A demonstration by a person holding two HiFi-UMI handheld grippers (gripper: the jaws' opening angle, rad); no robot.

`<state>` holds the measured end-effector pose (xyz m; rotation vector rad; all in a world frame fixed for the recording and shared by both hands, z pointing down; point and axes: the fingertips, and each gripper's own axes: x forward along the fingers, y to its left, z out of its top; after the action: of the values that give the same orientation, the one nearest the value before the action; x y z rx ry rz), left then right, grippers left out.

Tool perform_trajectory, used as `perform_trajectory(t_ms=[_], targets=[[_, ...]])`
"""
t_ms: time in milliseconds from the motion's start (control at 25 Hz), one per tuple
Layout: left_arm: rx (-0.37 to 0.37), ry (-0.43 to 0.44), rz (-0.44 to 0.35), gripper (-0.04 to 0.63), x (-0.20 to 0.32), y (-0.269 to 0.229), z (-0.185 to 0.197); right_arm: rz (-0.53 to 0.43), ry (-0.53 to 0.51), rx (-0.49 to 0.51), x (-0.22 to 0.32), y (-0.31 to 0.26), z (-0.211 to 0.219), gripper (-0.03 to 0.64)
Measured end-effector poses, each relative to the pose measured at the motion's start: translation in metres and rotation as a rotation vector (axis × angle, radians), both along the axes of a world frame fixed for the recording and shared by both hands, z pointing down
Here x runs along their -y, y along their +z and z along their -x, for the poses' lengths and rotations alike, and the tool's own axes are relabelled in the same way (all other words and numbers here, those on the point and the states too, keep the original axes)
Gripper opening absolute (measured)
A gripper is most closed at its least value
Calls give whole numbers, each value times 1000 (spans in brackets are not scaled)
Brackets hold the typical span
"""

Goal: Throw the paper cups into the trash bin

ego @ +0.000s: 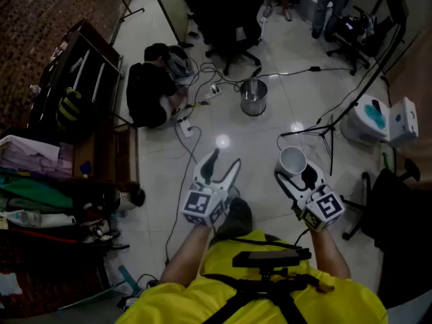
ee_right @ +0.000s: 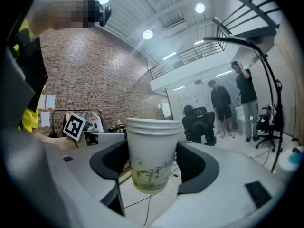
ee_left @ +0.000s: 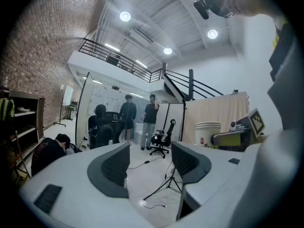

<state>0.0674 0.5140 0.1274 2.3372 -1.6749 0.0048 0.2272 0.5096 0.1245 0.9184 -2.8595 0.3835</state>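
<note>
One paper cup (ee_right: 151,151) (far side hidden)

The person wears a yellow shirt (ego: 182,304) crossed by black straps (ego: 237,295) with a flat black box (ego: 271,257). Ahead of the shirt, the left gripper (ego: 225,158) and right gripper (ego: 295,169) are white with dark grey pads, each bearing a black-and-white marker cube (ego: 204,208).

Place: studio-lab | brick wall (ee_right: 95,75) | mezzanine railing (ee_left: 110,52) | office chairs (ego: 229,22) | floor cables (ego: 202,73)
</note>
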Motion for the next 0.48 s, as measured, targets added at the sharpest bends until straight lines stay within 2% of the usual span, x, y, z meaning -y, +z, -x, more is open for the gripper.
perform_trajectory(t_ms=[80, 160, 240, 360, 400, 480], targets=[[-7, 19, -12, 219, 39, -7, 28, 1, 25, -16, 39, -8, 33, 327], [3, 42, -13, 218, 76, -11, 56, 0, 44, -27, 75, -14, 63, 327], [27, 75, -7, 156, 112, -13, 79, -1, 66, -35, 111, -19, 87, 327], [12, 110, -4, 133, 168, -23, 101, -6, 100, -41, 161, -24, 109, 327], [7, 118, -5, 95, 184, -23, 105, -5, 103, -36, 176, -25, 112, 327], [20, 122, 4, 80, 216, -16, 111, 10, 117, -29, 208, -18, 115, 327]])
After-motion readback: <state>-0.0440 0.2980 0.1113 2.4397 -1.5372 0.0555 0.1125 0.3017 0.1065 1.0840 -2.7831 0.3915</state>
